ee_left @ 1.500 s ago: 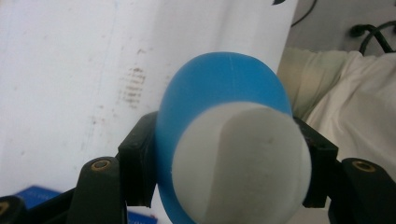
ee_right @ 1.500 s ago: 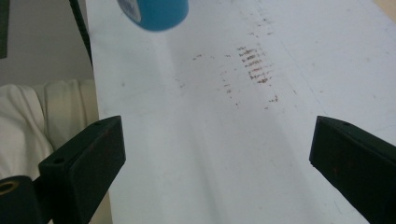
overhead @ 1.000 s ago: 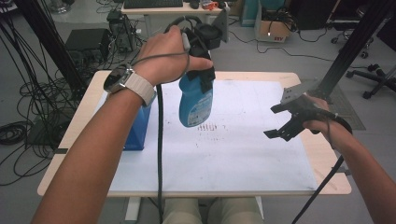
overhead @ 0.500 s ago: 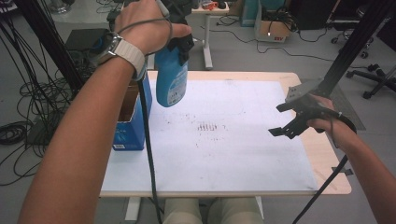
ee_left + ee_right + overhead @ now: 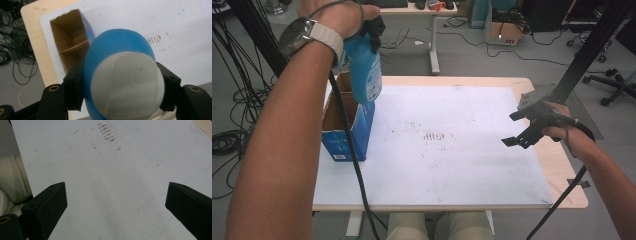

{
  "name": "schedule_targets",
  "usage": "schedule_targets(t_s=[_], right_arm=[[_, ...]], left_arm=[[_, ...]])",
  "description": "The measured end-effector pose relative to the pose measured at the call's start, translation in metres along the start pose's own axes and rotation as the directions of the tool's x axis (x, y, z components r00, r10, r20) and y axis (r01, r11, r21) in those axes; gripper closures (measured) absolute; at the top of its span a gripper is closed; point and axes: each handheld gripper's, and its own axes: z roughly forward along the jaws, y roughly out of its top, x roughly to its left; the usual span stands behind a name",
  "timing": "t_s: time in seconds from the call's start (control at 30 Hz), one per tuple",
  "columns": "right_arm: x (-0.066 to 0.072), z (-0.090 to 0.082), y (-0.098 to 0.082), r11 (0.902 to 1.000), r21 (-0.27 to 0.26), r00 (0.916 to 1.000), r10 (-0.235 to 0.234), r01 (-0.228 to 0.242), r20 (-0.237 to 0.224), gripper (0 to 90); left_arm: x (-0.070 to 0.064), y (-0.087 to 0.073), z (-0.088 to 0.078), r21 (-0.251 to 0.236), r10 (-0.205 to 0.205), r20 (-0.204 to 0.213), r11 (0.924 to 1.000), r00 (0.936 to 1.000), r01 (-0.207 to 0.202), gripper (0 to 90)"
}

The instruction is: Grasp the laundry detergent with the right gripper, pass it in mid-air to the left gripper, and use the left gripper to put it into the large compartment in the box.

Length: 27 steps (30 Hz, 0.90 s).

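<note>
A blue bottle (image 5: 366, 70) with a white cap (image 5: 127, 85) hangs upright in my left gripper (image 5: 374, 30), which is shut on its upper part. It is held just above the open top of a blue cardboard box (image 5: 344, 127) at the table's left side. In the left gripper view the box (image 5: 71, 46) shows brown inside with a divider, beyond and left of the bottle (image 5: 117, 50). My right gripper (image 5: 518, 129) hovers over the table's right side, jaws wide open with nothing between them (image 5: 116, 202).
A white sheet (image 5: 452, 150) with brown smudges (image 5: 433, 135) covers most of the wooden table (image 5: 562, 165). Cables (image 5: 232, 135) hang off the left of the table. A desk (image 5: 432, 30), boxes and chairs stand on the floor behind.
My left gripper has carried the blue bottle left and up, from over the sheet's middle to above the open box. The right gripper has stayed in place.
</note>
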Motion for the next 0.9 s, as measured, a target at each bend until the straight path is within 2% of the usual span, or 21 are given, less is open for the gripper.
schedule_targets(t_s=[0.1,0.23,0.27,0.47,0.7,0.87,0.9], right_arm=[[-0.002,-0.001,-0.001,1.0,0.008,1.0,0.002,-0.002,0.002,3.8],[-0.002,0.0,-0.002,0.9999,0.005,1.0,0.009,-0.009,0.002,3.8],[-0.002,0.0,-0.003,0.9999,0.006,1.0,0.008,-0.008,0.0,3.9],[-0.003,0.002,-0.005,0.9998,0.005,0.9998,0.02,-0.02,0.003,3.8],[-0.002,0.005,-0.007,0.9998,-0.006,0.9998,0.017,-0.017,-0.007,3.9],[-0.003,0.005,-0.008,0.9996,-0.009,0.9996,0.027,-0.027,-0.003,3.8],[-0.003,0.005,-0.008,0.9995,-0.012,0.9996,0.029,-0.029,-0.003,3.8]], left_arm=[[0.013,-0.004,0.002,0.005,-0.04,-0.02,0.9992,0.999,0.041,37.5],[0.029,-0.009,0.007,0.0,-0.098,-0.044,0.9952,0.9942,0.098,37.5],[0.034,-0.011,0.008,-0.007,-0.124,-0.047,0.9923,0.9912,0.124,37.5],[0.052,-0.018,0.022,-0.008,-0.196,-0.062,0.9805,0.9786,0.196,37.5],[0.067,-0.024,0.045,-0.015,-0.243,-0.052,0.97,0.9686,0.243,37.5],[0.071,-0.029,0.061,-0.006,-0.236,-0.06,0.9717,0.9698,0.236,37.5],[0.072,-0.03,0.065,-0.012,-0.244,-0.058,0.9698,0.9681,0.244,37.5]])
